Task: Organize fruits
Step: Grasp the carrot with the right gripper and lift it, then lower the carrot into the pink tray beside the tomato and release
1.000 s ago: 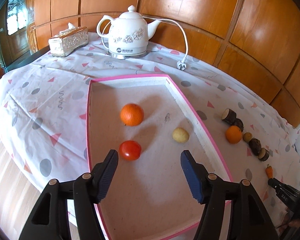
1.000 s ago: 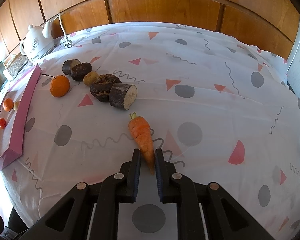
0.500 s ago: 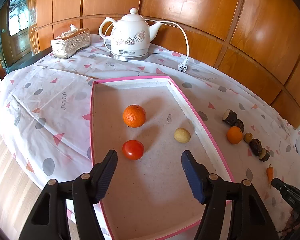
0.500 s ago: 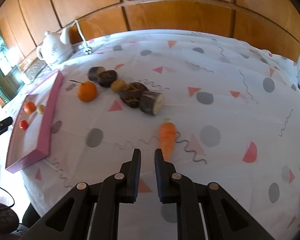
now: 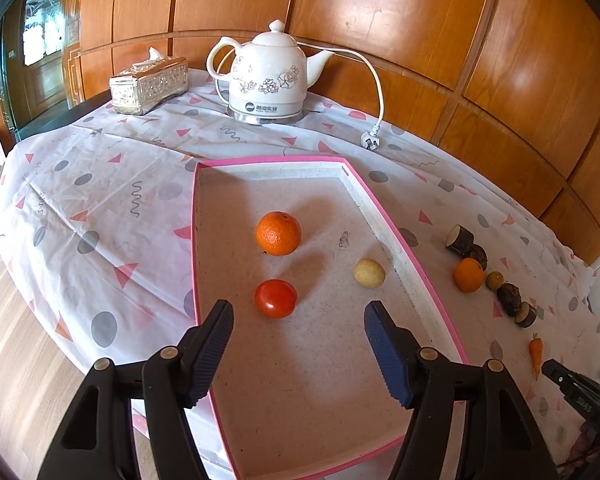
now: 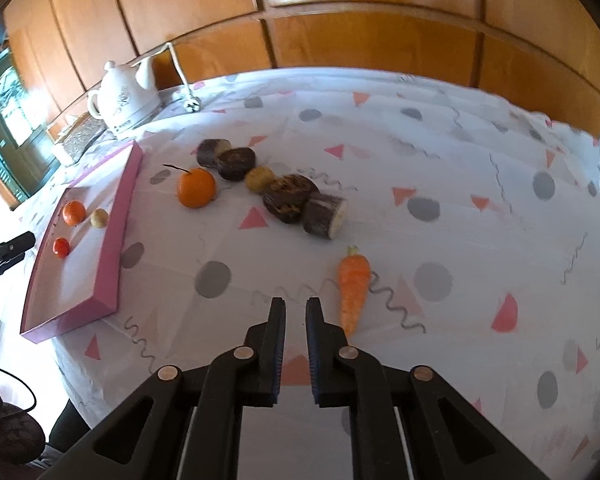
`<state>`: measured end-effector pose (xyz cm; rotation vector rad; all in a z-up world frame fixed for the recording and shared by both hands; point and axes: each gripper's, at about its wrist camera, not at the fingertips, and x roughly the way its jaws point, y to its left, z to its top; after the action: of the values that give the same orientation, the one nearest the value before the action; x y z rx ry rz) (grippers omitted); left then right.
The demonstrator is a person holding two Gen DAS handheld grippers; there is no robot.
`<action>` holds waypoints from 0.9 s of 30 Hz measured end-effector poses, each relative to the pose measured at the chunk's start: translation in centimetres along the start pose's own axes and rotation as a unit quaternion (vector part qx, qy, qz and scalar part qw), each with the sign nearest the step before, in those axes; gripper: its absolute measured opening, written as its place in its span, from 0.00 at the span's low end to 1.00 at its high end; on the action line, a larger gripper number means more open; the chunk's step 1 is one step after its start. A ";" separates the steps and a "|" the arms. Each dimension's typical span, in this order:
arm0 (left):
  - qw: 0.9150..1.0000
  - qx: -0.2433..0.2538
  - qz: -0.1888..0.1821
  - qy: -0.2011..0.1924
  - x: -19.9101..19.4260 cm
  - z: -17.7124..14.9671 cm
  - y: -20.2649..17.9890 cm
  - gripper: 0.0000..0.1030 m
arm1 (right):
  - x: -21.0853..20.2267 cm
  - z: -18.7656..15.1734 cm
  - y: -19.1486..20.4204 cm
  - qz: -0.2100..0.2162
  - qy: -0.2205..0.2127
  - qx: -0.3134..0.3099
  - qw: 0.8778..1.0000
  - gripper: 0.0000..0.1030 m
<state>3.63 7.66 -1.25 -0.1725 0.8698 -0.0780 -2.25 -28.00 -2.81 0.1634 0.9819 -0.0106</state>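
Observation:
A pink-rimmed tray [image 5: 420, 264] holds an orange [image 5: 278, 233], a red tomato [image 5: 275, 298] and a small yellow fruit [image 5: 369, 273]. My left gripper [image 5: 298, 320] is open and empty above the tray's near half. On the cloth to the right of the tray lie another orange [image 6: 195, 187], several dark cut pieces [image 6: 288, 199], a small brown fruit [image 6: 259, 179] and a carrot [image 6: 353, 284]. My right gripper [image 6: 295, 308] is nearly shut and empty, just left of the carrot and above the cloth. The tray also shows in the right wrist view [image 6: 112, 240].
A white electric kettle [image 5: 266, 76] with its cord and plug [image 5: 370, 140] stands at the back of the table. A silver tissue box [image 5: 150, 80] sits to its left. The round table's edge drops to wooden floor on the left. Wood panelling runs behind.
My right gripper has pulled back and left from the carrot, which had lain between its fingertips and stays on the cloth. My left gripper has risen slightly over the tray.

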 end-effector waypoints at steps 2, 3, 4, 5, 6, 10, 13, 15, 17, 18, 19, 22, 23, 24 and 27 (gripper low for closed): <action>1.000 0.000 -0.001 0.000 0.0 0.0 0.0 0.67 | 0.2 -0.2 -0.6 -0.003 0.006 0.011 1.000 0.18; 1.000 0.000 -0.001 -0.001 -0.1 0.0 0.0 0.67 | 0.4 -0.3 -0.9 -0.009 0.006 0.016 1.000 0.28; 1.000 0.000 -0.001 -0.001 -0.1 0.0 0.0 0.67 | 0.5 -0.3 -1.2 -0.012 0.007 0.023 1.000 0.30; 1.000 0.000 -0.001 -0.002 -0.1 0.0 -0.1 0.67 | 0.6 -0.2 -1.5 -0.014 0.008 0.030 0.999 0.31; 1.000 0.000 -0.001 -0.003 -0.2 0.0 -0.1 0.68 | 0.8 0.0 -1.8 -0.016 0.009 0.036 0.999 0.31; 1.000 -0.001 0.000 -0.005 -0.3 0.0 -0.2 0.69 | 1.9 1.0 -2.1 -0.040 0.013 0.028 0.999 0.31; 1.000 -0.002 0.002 -0.008 -0.5 0.1 -0.1 0.69 | 3.4 1.7 -1.9 -0.049 0.028 0.019 0.998 0.31; 1.000 -0.003 0.004 -0.010 -0.6 0.1 0.1 0.69 | 4.0 1.8 -1.6 -0.067 0.034 0.004 0.997 0.19; 1.000 -0.007 0.006 -0.013 -0.8 0.1 0.5 0.69 | 3.9 1.9 -1.0 -0.071 0.029 -0.014 0.997 0.19; 1.000 -0.009 0.007 -0.015 -0.9 0.2 0.7 0.69 | 3.5 2.0 -0.5 -0.071 0.023 -0.022 0.997 0.19; 1.000 -0.013 0.010 -0.017 -0.9 0.2 1.0 0.69 | 3.2 2.1 -0.1 -0.069 0.019 -0.027 0.997 0.19; 0.999 -0.025 0.016 -0.016 -0.7 0.3 1.9 0.69 | 1.9 2.5 2.0 -0.033 0.003 -0.051 0.998 0.19; 0.999 -0.029 0.017 -0.015 -0.7 0.3 2.1 0.69 | 1.7 2.6 2.9 -0.021 -0.001 -0.063 0.998 0.19; 0.999 -0.034 0.018 -0.015 -0.7 0.3 2.3 0.69 | 1.4 2.7 4.1 -0.007 -0.004 -0.078 0.997 0.19; 0.999 -0.040 0.021 -0.019 -1.0 0.3 2.9 0.69 | 1.0 3.2 7.6 0.034 -0.008 -0.116 0.993 0.19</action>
<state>3.26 10.73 -0.83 -0.2296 0.8395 -0.0017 1.57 -20.90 -0.94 -0.0161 0.9545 0.1640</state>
